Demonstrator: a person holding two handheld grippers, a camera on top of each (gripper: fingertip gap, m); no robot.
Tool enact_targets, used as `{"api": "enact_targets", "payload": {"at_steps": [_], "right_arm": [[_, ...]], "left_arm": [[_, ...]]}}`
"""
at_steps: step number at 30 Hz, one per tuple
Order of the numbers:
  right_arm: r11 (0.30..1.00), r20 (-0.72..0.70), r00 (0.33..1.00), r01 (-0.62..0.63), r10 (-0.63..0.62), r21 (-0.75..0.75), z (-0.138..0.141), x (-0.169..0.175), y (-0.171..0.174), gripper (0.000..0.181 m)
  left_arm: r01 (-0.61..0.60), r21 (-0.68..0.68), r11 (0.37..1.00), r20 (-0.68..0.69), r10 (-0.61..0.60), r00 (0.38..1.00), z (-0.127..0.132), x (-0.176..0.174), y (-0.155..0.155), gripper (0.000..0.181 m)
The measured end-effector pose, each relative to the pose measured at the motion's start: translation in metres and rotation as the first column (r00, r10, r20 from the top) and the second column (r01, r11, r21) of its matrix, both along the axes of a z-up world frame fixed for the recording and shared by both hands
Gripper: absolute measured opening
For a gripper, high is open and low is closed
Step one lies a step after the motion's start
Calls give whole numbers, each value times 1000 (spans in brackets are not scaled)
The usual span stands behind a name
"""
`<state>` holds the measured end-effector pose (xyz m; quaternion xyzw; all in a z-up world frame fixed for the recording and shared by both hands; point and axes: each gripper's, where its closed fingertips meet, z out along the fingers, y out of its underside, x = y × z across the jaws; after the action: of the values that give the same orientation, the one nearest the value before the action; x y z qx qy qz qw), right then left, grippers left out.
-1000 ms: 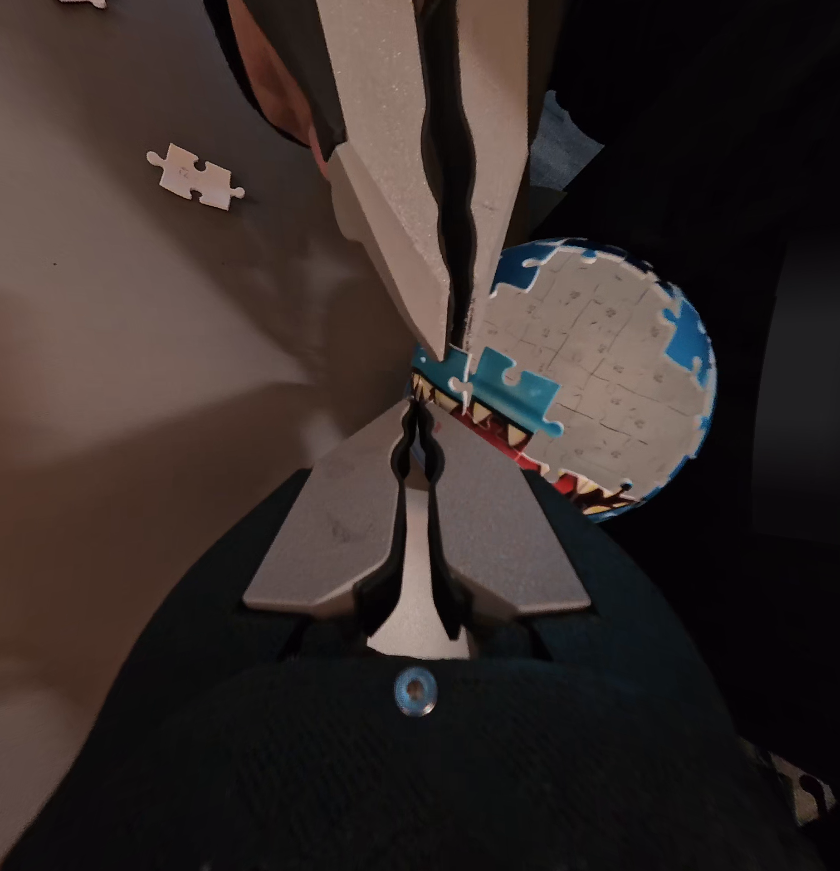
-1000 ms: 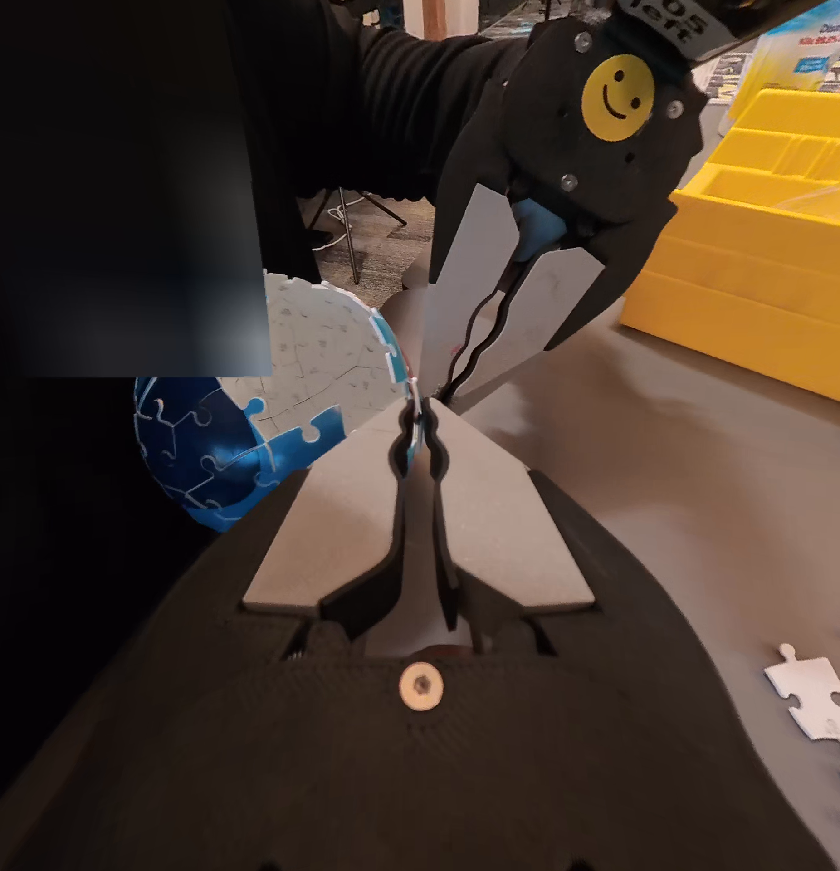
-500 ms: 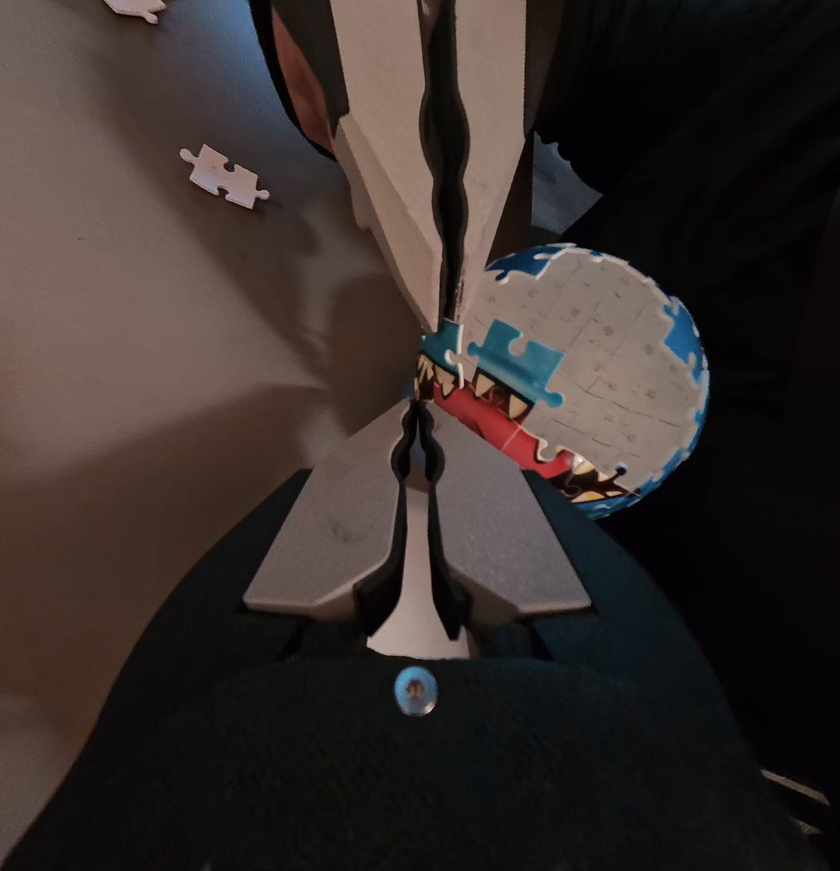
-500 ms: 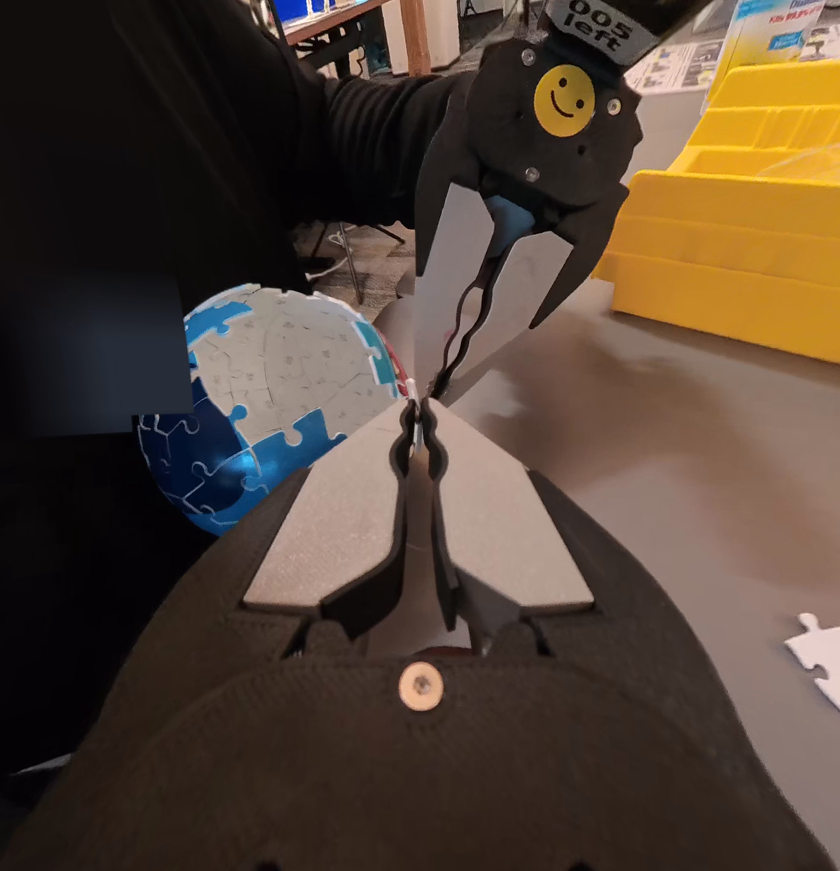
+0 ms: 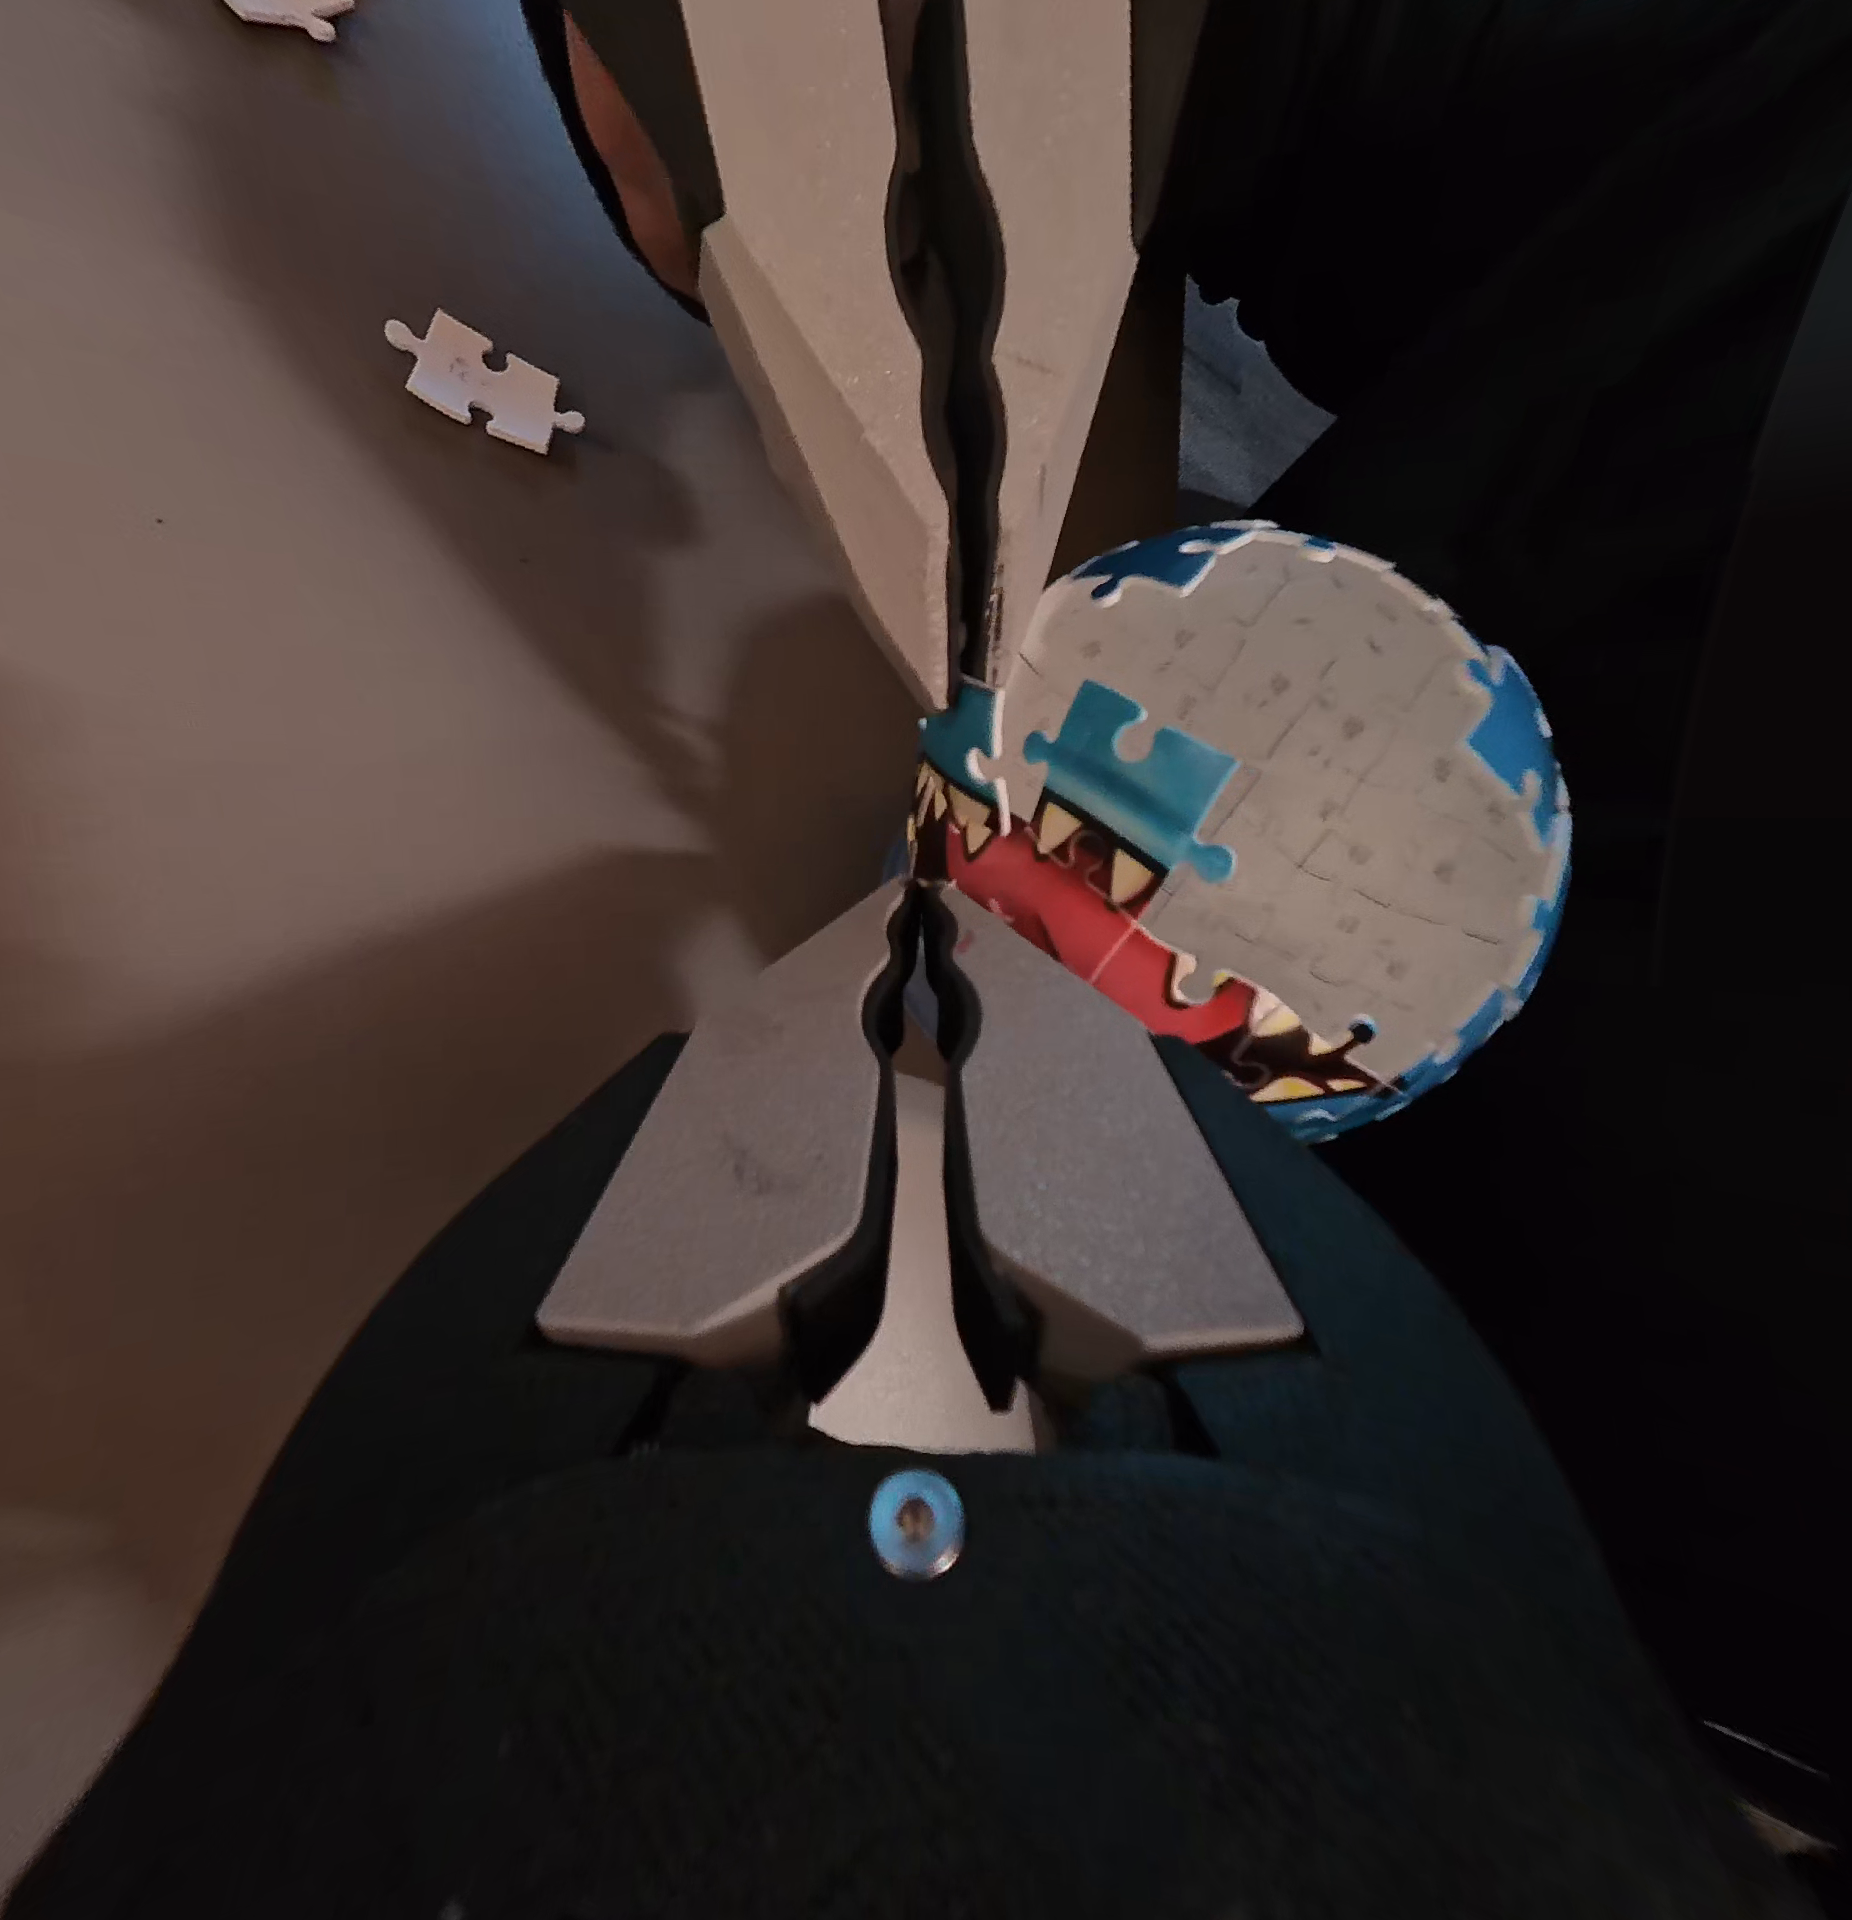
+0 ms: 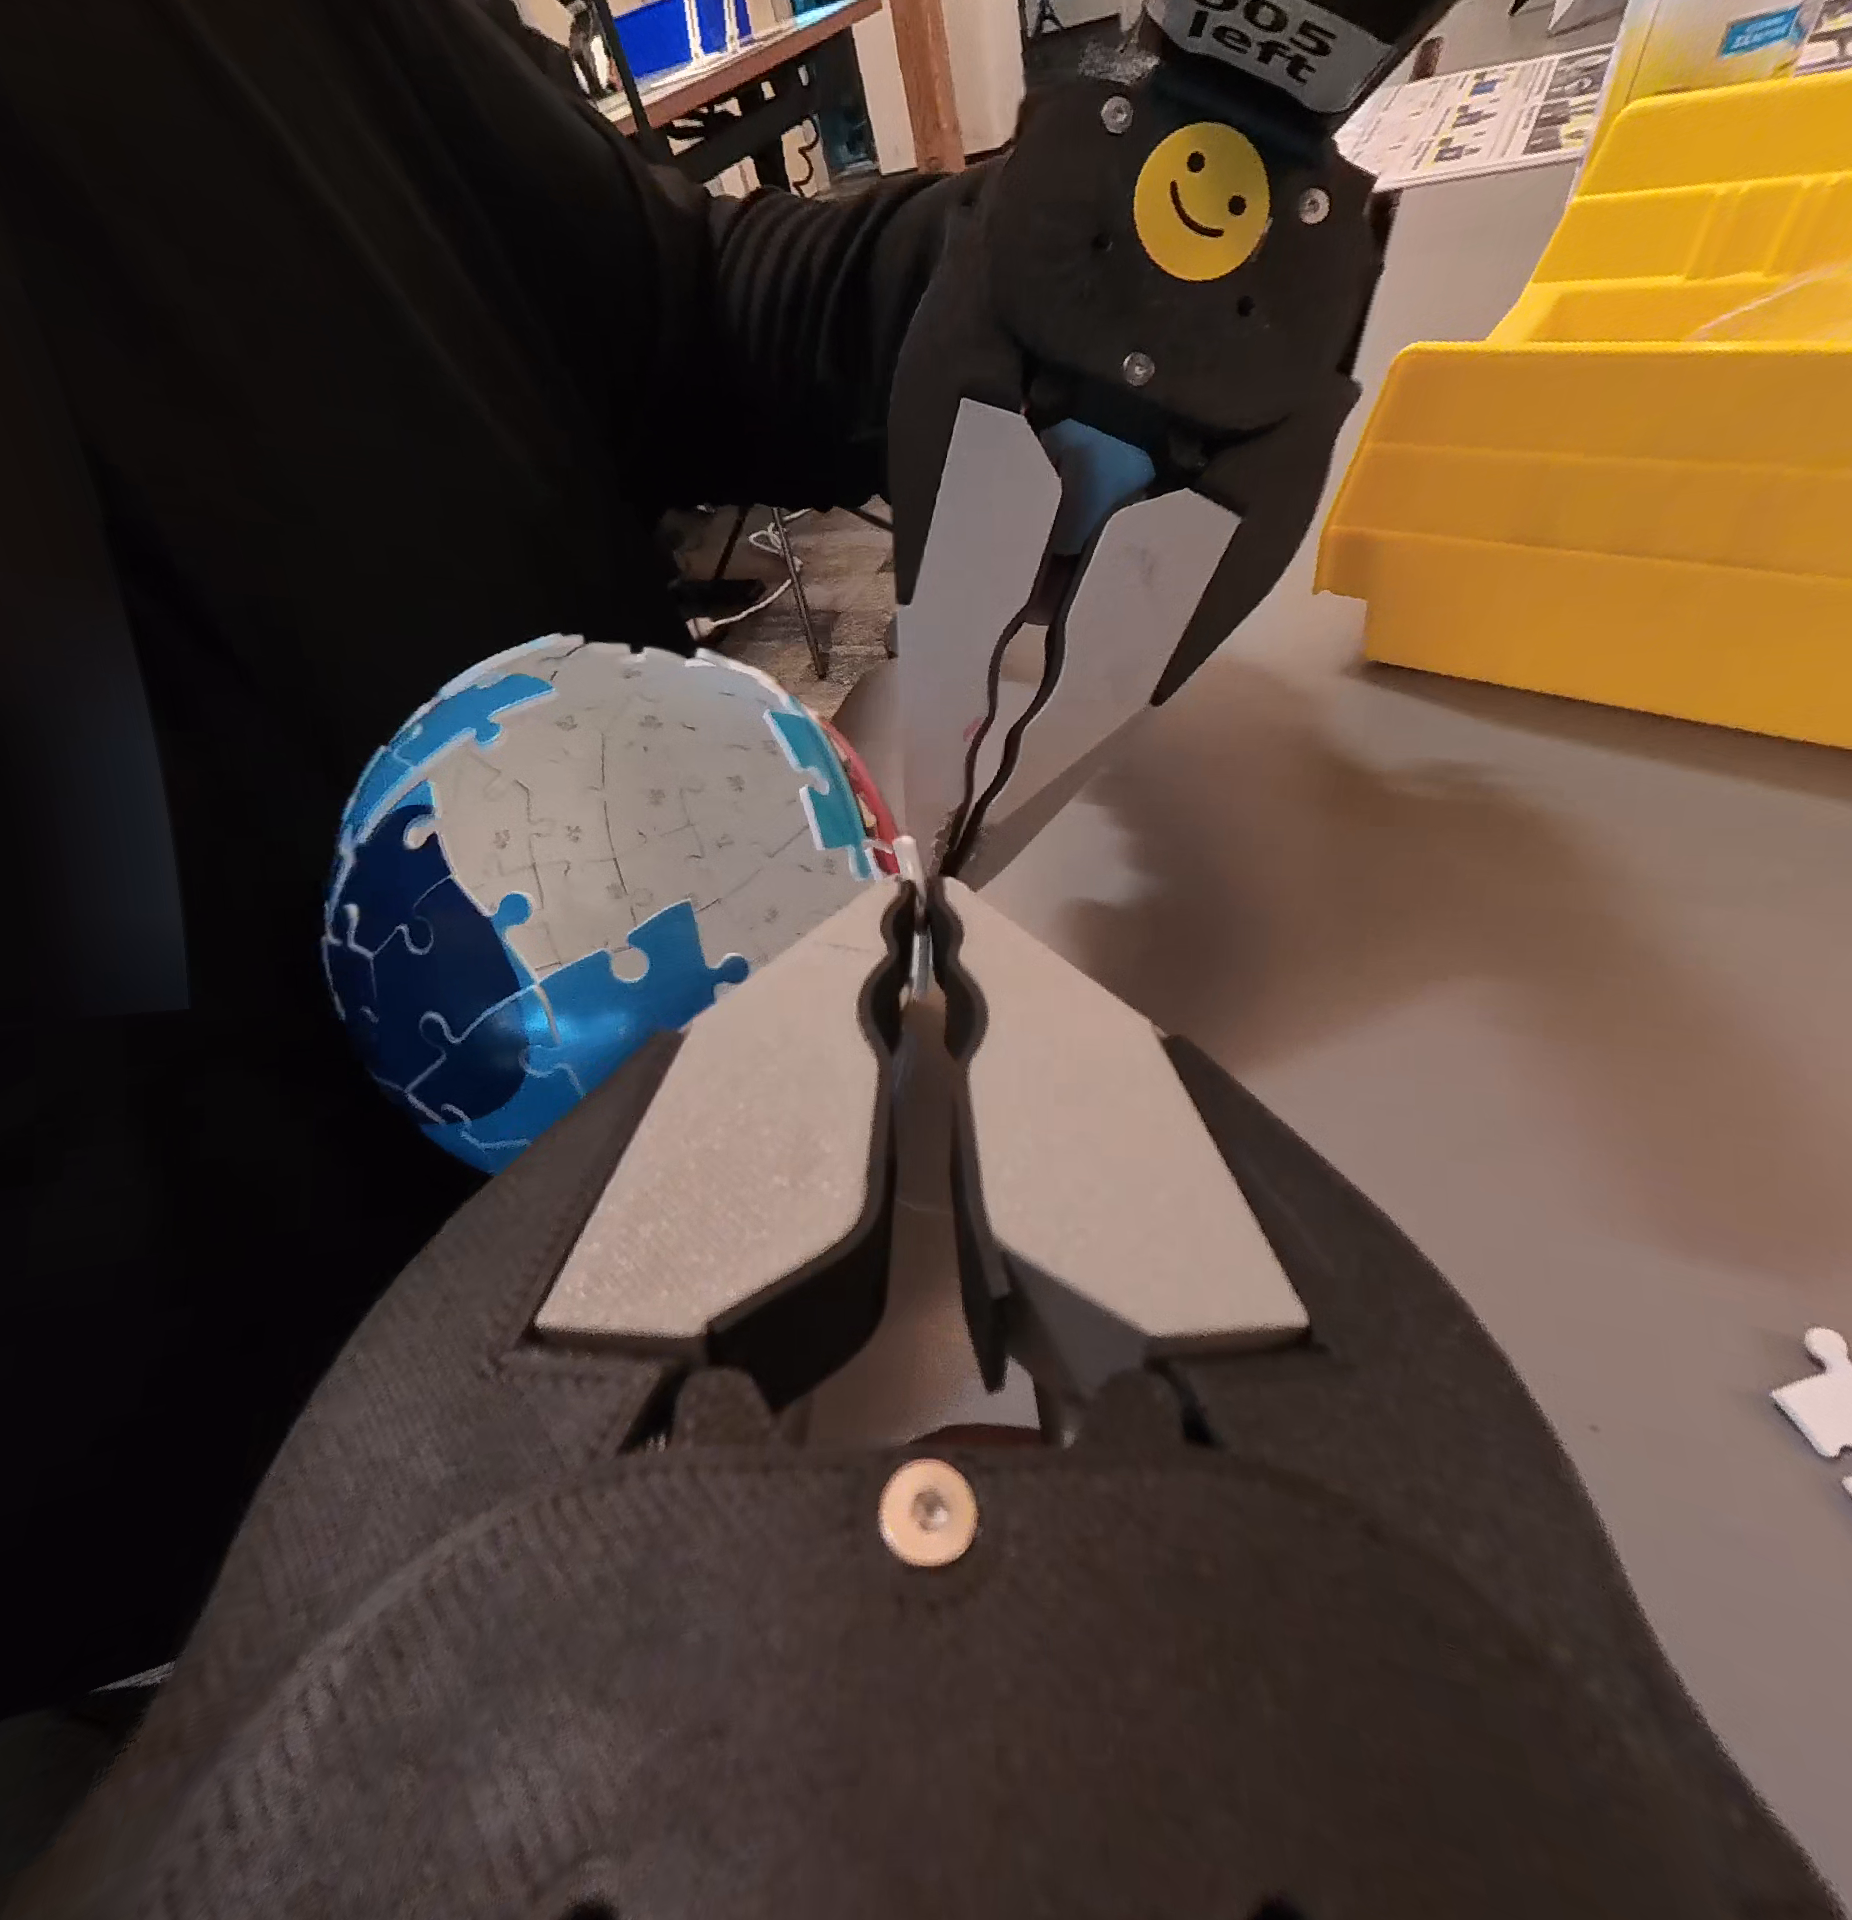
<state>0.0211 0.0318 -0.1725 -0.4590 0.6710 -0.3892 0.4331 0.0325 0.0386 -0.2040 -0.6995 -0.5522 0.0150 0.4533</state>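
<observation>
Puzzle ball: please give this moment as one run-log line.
left gripper: shut on ball rim | right gripper: shut on rim piece | loose piece: on table

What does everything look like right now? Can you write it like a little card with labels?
Left gripper: shut on the rim of the puzzle ball
Right gripper: shut on the same rim, tips meeting the left one's
Puzzle ball: half-built, blue outside, grey inside, toothy red mouth picture
Loose pieces: white piece on the grey table; another beside the right gripper
Behind: yellow bin
</observation>
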Motion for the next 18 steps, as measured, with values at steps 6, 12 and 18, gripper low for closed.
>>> {"api": "enact_targets", "payload": {"at_steps": [6,12,18], "right_arm": [[998,34,999,-6,3,70,0,0,0,0],[997,35,999,-10,7,73,0,-1,0,0],[998,43,998,-43,42,36,2,0,6,2]], "left_arm": [[-8,9,1000,-6,8,1000,0,1,0,0],[-7,6,1000,-5,7,1000,0,1,0,0],[-5,8,1000,-7,6,1000,0,1,0,0]]}}
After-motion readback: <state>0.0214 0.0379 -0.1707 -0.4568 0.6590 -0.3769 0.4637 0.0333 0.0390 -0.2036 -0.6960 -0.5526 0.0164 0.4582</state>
